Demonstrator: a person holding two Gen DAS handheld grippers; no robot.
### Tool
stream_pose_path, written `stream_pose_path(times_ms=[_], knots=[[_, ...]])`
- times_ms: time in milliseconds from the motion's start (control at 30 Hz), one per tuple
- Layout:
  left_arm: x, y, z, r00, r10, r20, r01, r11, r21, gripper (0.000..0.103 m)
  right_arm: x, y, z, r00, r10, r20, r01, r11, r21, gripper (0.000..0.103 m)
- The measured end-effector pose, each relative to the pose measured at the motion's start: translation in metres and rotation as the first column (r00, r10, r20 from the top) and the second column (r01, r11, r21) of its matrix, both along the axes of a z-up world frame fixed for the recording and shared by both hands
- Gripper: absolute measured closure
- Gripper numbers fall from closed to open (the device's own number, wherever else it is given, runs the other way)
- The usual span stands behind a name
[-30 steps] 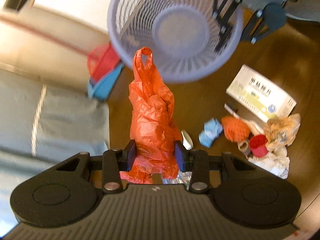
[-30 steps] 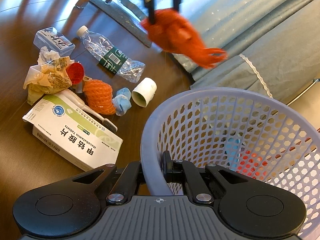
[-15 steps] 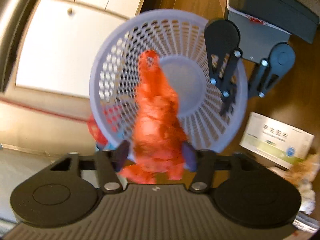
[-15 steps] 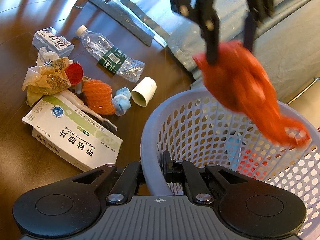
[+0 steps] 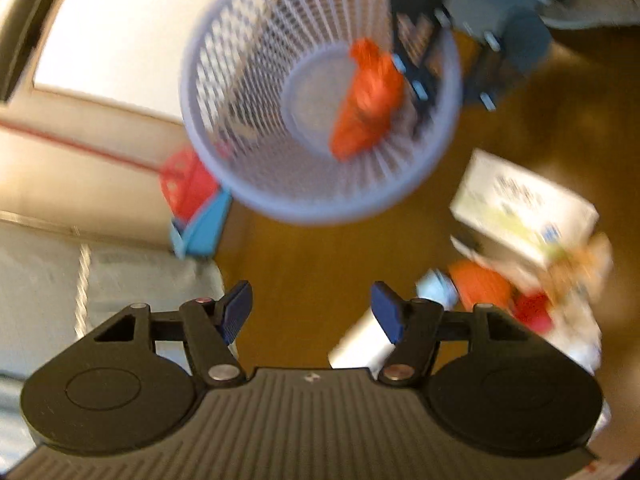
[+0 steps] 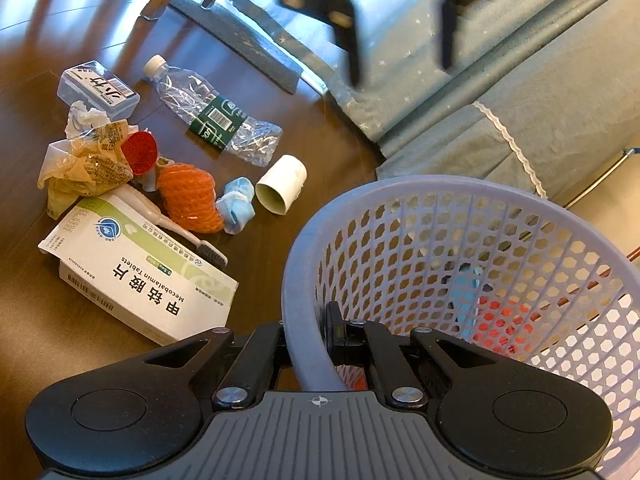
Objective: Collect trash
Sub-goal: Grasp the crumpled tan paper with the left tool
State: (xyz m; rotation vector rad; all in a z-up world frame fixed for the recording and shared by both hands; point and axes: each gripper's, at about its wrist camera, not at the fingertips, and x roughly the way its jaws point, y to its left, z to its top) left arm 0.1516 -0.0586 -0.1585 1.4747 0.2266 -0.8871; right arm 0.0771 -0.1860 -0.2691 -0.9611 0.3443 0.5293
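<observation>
An orange plastic bag point(image 5: 368, 100) lies loose inside the lavender mesh basket point(image 5: 240, 80), free of any gripper. My left gripper point(image 5: 312, 310) hovers above the basket, open and empty, and shows blurred at the top of the right wrist view as the left gripper point(image 6: 400, 20). My right gripper point(image 6: 310, 336) is shut on the near rim of the basket point(image 6: 400, 188), one finger inside and one outside. Beside the basket on the brown table lie a medicine box point(image 6: 140, 276), an orange net point(image 6: 188, 200), a blue mask point(image 6: 238, 208), a cardboard tube point(image 6: 280, 188) and a crushed bottle point(image 6: 216, 120).
Further left sit a crumpled yellowish wrapper point(image 6: 80, 168), a red cup point(image 6: 140, 152), a toothbrush point(image 6: 188, 236) and a clear plastic box point(image 6: 96, 88). A grey-blue cloth point(image 6: 520, 80) covers furniture behind the basket. Something red and blue point(image 5: 192, 200) lies below the table edge.
My left gripper carried the orange bag over the basket, opened, and the bag dropped in. It has since drawn back. The right gripper kept its hold on the rim.
</observation>
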Motion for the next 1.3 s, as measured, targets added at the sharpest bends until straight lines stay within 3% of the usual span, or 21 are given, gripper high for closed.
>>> stream_pose_path(times_ms=[133,267,400,633,733,933,1000,1067,1300], knots=[[-0.004,0.044,-0.016,0.996,0.066,-0.058,-0.064,0.997,0.045,0.041,0.0,0.0,-0.001,1.0,0.004,-0.003,-0.004,1.0,-0.005,0.102],[-0.021,0.062,-0.031,0.985,0.1,-0.139,-0.093,0.994,0.054,0.041,-0.001,0.0,-0.002,1.0,0.009,-0.003,-0.009,1.0,-0.013,0.102],[-0.043,0.068,-0.049,0.97,0.068,-0.235,-0.053,0.996,0.07,0.041,-0.002,-0.001,-0.003,1.0,0.013,-0.004,-0.013,1.0,-0.022,0.102],[-0.073,0.05,-0.082,0.935,-0.066,-0.349,0.107,0.989,0.1,0.042,-0.003,0.0,-0.004,1.0,0.014,-0.006,-0.014,1.0,-0.026,0.102],[-0.078,0.04,-0.093,0.931,-0.105,-0.349,0.154,0.981,0.117,0.048,-0.003,0.0,-0.004,1.0,0.014,-0.005,-0.014,1.0,-0.025,0.102],[-0.073,0.028,-0.105,0.927,-0.088,-0.366,0.151,0.977,0.148,0.063,-0.002,0.0,-0.005,1.0,0.01,-0.004,-0.01,1.0,-0.016,0.102],[-0.071,0.027,-0.105,0.922,-0.082,-0.378,0.149,0.978,0.15,0.077,-0.002,-0.001,-0.005,1.0,0.008,-0.004,-0.008,1.0,-0.014,0.102],[-0.072,0.029,-0.107,0.922,-0.084,-0.377,0.15,0.978,0.148,0.081,-0.002,-0.001,-0.005,1.0,0.008,-0.003,-0.008,1.0,-0.012,0.102],[-0.071,0.03,-0.097,0.911,-0.054,-0.408,0.112,0.987,0.118,0.085,-0.001,-0.002,-0.005,1.0,0.005,-0.002,-0.005,1.0,-0.011,0.102]])
